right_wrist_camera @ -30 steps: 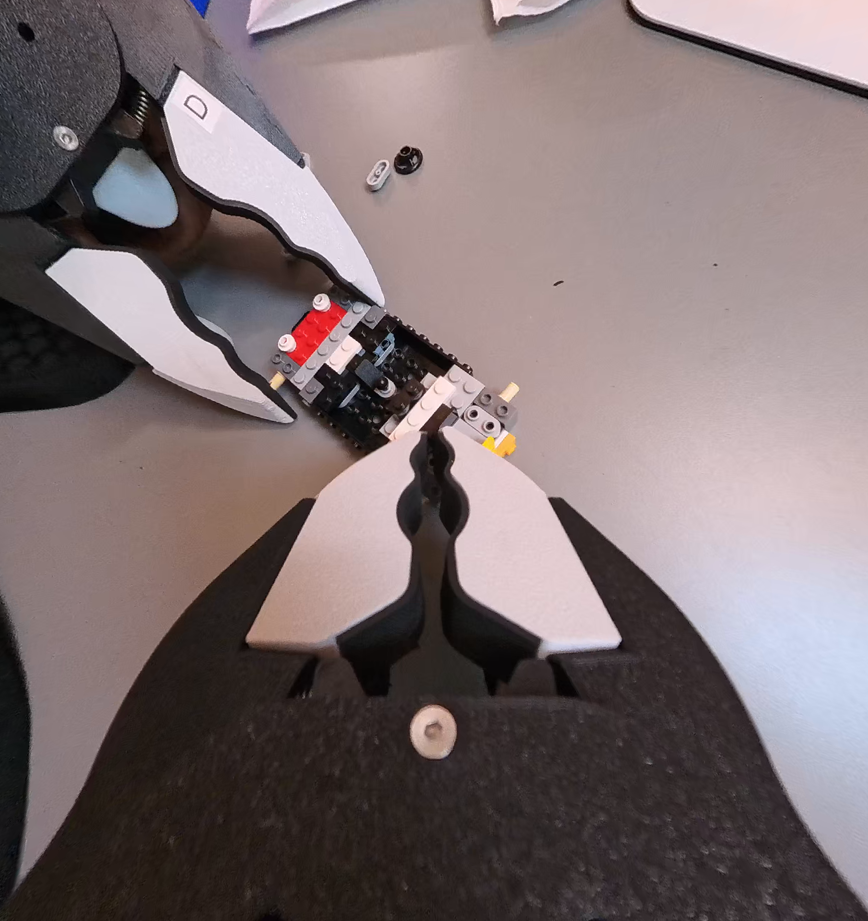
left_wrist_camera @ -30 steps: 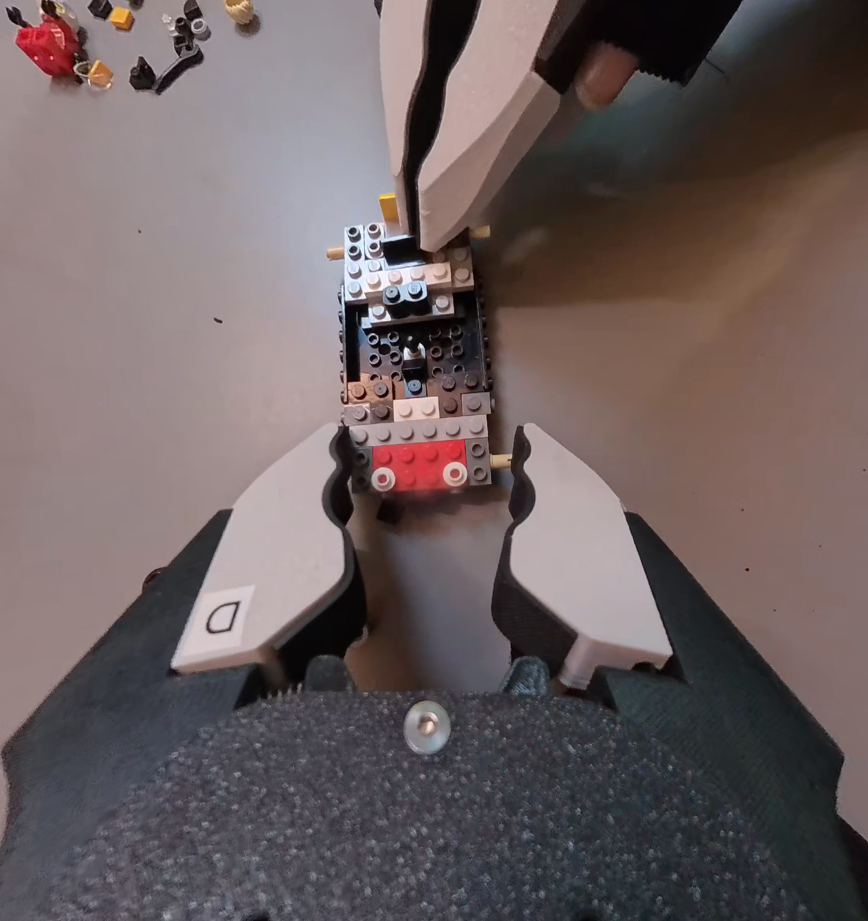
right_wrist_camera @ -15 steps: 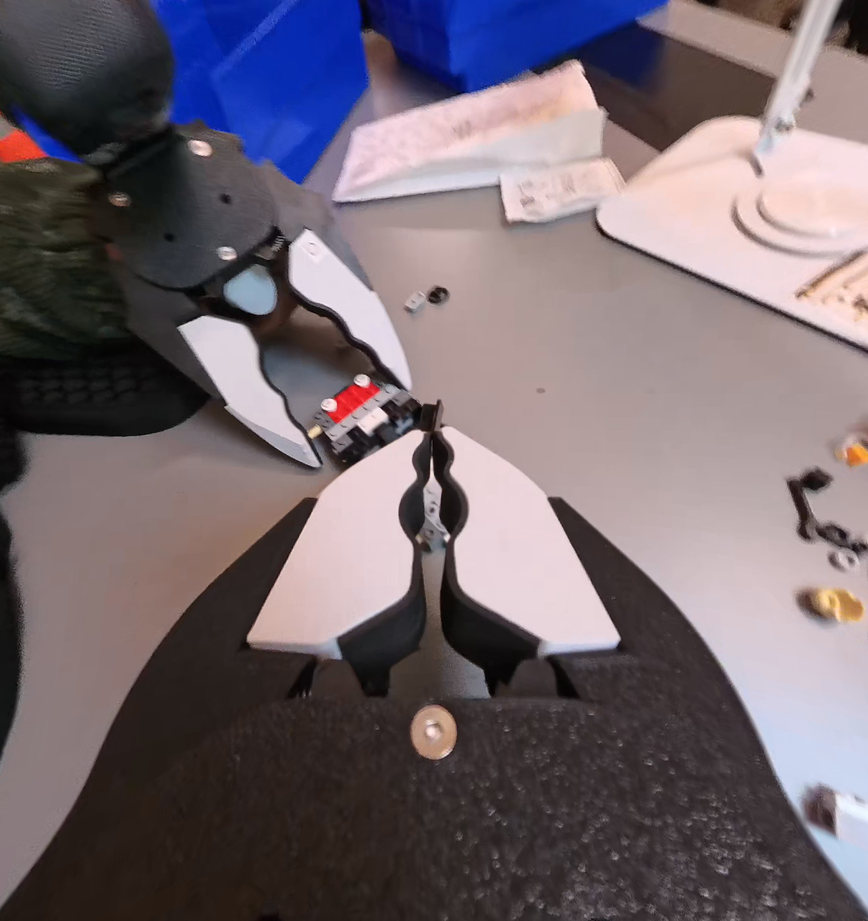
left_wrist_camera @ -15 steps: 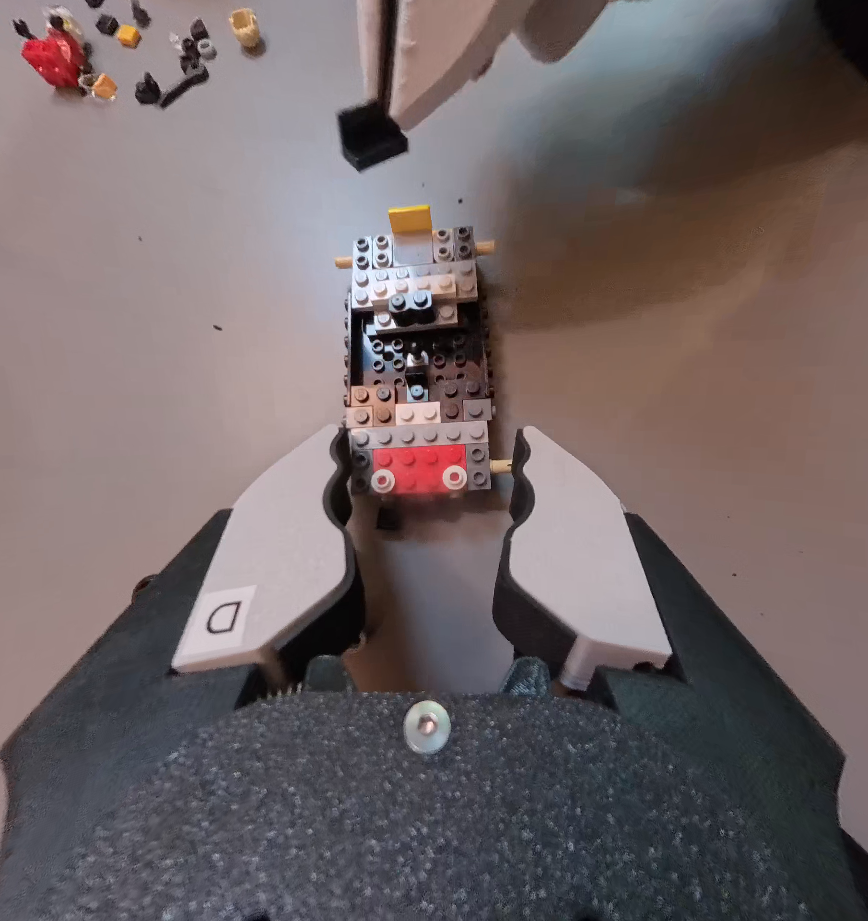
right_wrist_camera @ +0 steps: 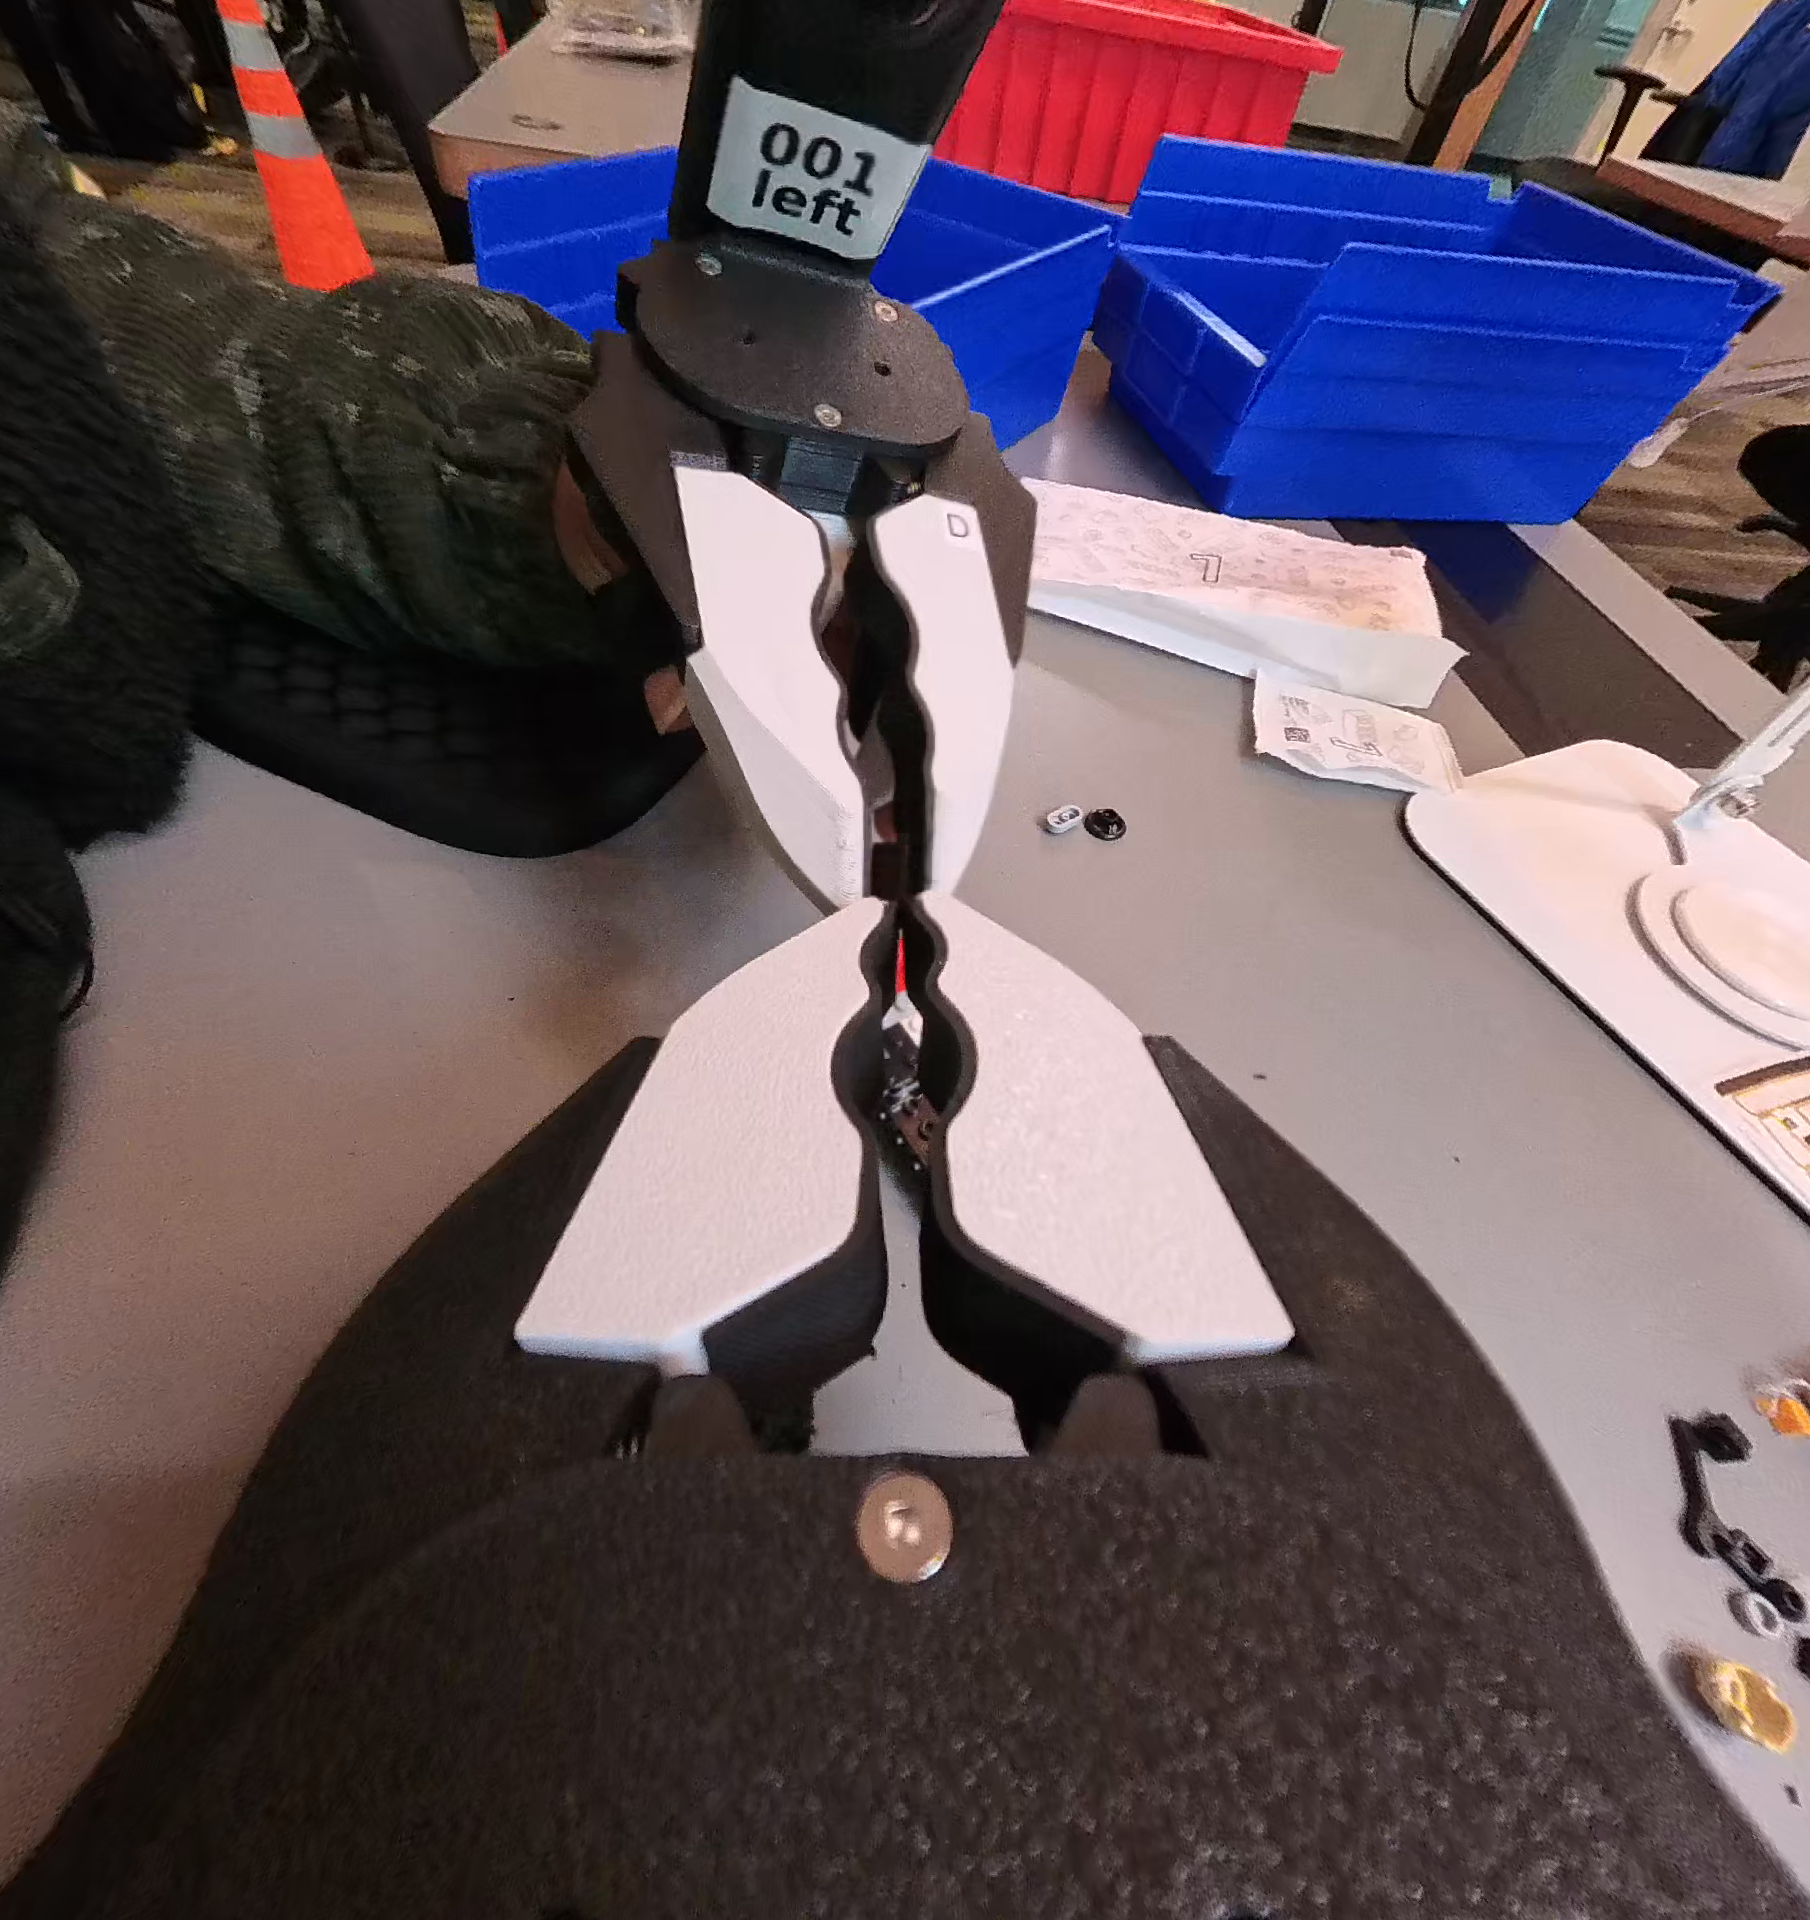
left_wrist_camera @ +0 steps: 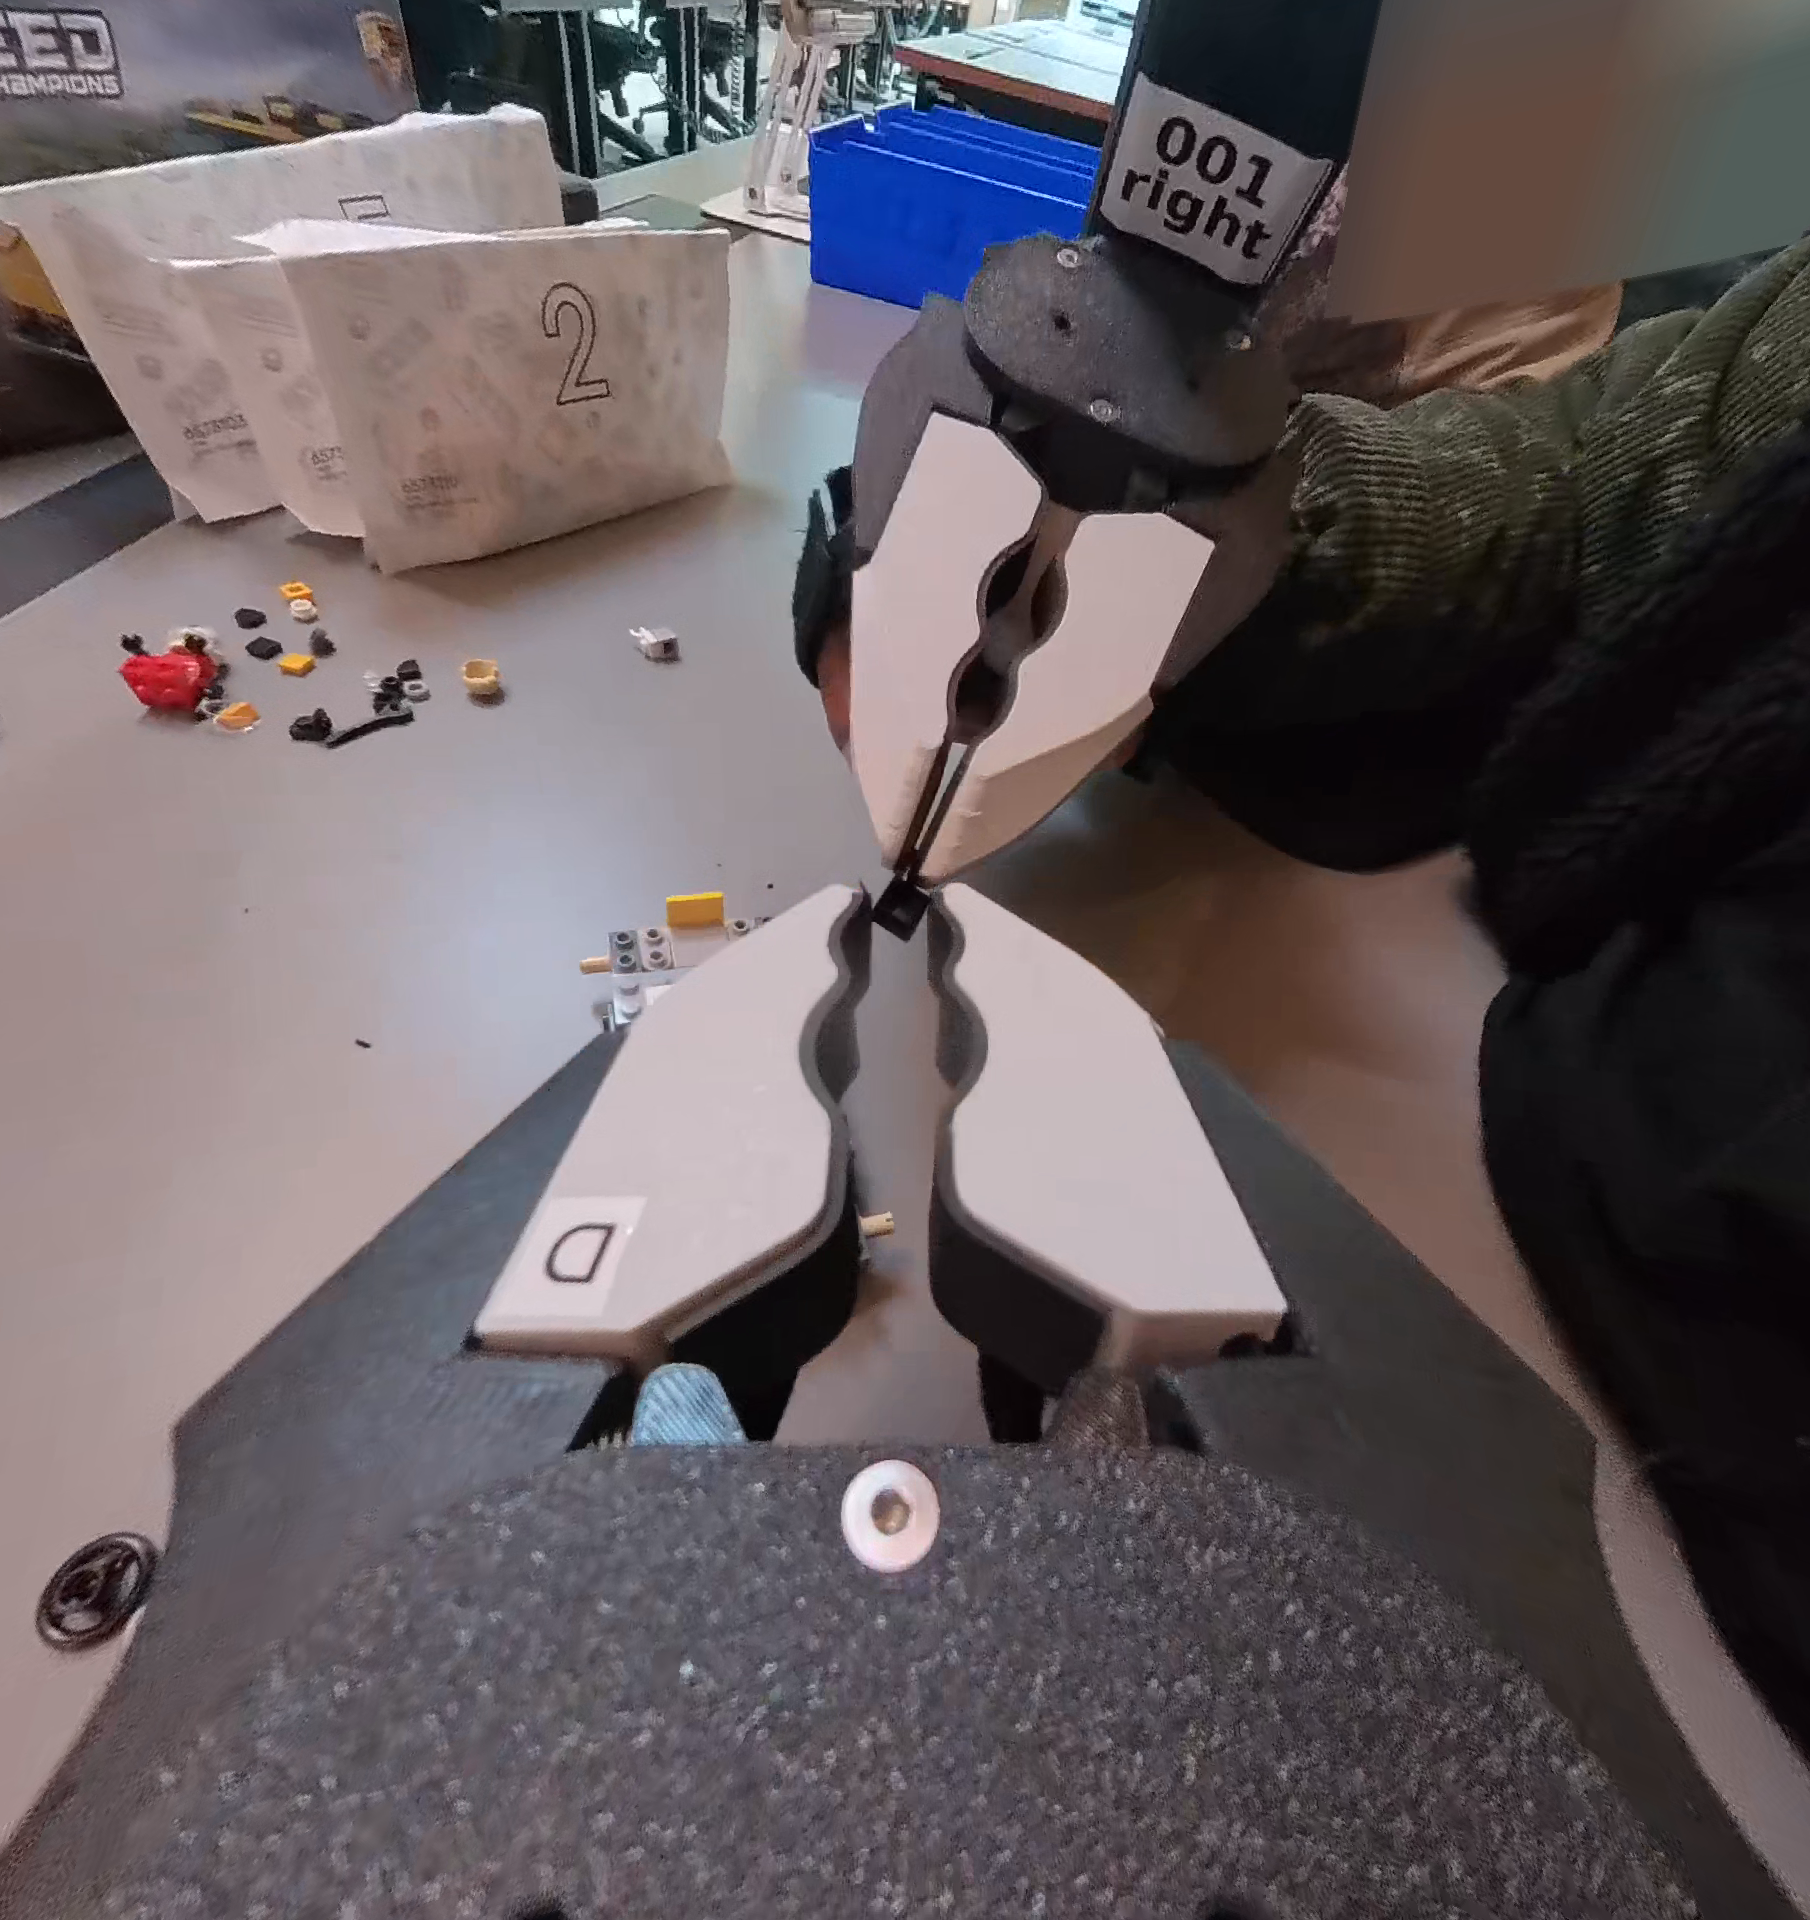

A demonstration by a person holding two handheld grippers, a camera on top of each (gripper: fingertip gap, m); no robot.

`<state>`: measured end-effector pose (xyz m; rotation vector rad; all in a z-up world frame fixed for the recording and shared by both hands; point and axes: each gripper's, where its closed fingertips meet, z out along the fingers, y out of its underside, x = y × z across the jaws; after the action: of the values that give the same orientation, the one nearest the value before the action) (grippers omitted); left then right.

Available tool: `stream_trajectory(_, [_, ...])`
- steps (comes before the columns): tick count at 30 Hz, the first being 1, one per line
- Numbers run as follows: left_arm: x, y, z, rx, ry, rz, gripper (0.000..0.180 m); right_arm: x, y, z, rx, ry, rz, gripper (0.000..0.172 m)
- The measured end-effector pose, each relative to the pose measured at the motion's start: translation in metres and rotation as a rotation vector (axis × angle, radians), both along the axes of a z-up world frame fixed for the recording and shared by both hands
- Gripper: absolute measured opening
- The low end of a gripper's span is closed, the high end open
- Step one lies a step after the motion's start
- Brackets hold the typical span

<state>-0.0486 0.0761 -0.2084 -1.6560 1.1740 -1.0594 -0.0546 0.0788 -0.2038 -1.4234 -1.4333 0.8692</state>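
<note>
The grey table [left_wrist_camera: 257, 935] carries everything, with blue bins [right_wrist_camera: 1400, 343] and a red bin [right_wrist_camera: 1119, 94] at its far side in the right wrist view. White paper bags [left_wrist_camera: 506, 395] stand at the back in the left wrist view, and a white lamp base [right_wrist_camera: 1711, 935] sits off to one side in the right wrist view.

The left gripper [left_wrist_camera: 899, 914] and the right gripper [left_wrist_camera: 916, 868] meet tip to tip above the table. The left gripper's fingers are nearly together, and a small black brick [left_wrist_camera: 899, 914] sits right between their tips. From these views it cannot be told for sure whether both left pads press on it. The right gripper's fingers are drawn together, their tips pinching the top edge of the same brick.

Below them lies a brick model [left_wrist_camera: 652, 951] of grey, black and yellow pieces, mostly hidden behind the left finger. Well apart on the table lie loose small pieces [left_wrist_camera: 288, 675]: red, black, yellow and tan ones.
</note>
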Motion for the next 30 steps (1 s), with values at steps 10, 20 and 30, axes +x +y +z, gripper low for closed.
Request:
stream_trajectory(10, [-0.114,0.069,0.075,0.417,0.175,0.677,0.008,0.03,0.049,0.047,0.099,0.22,-0.289,0.017])
stream_trajectory(20, [-0.383,0.039,0.05,0.053,0.46,1.571,0.016,0.081,0.101,0.061,0.086,0.321,-0.644,0.014])
stream_trajectory(30, [-0.365,0.051,0.078,0.233,0.369,1.557,0.042,0.091,0.123,0.066,0.128,0.319,-0.778,0.017])
